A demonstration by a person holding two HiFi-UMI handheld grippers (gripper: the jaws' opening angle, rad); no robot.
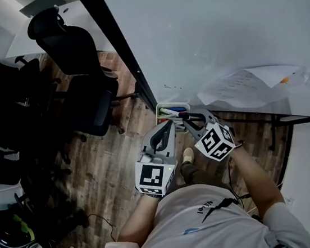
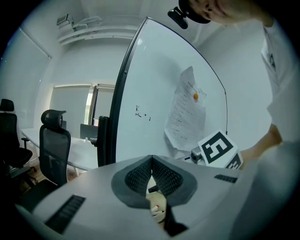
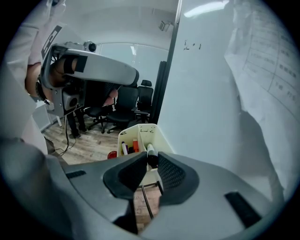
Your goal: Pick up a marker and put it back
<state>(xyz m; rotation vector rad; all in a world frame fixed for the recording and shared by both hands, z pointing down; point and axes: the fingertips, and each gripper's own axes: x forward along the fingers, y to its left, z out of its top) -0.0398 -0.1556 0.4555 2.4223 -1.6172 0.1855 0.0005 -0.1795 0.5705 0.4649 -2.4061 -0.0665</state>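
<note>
We note the marker (image 3: pixel 150 151), pale tip and dark body, clamped between the closed jaws of the right gripper (image 3: pixel 151 159). It sits at the right compartment of the cream holder (image 3: pixel 140 132) against the whiteboard (image 3: pixel 211 108); we cannot tell whether its end is inside. Other markers (image 3: pixel 124 148) stand in the left compartment. The left gripper (image 2: pixel 151 158) is closed on nothing, tips touching.

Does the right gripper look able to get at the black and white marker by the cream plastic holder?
Probably yes. The black and white marker stands between the jaws of the right gripper at the cream plastic holder, nothing between; whether they grip it, I can't tell.
</note>
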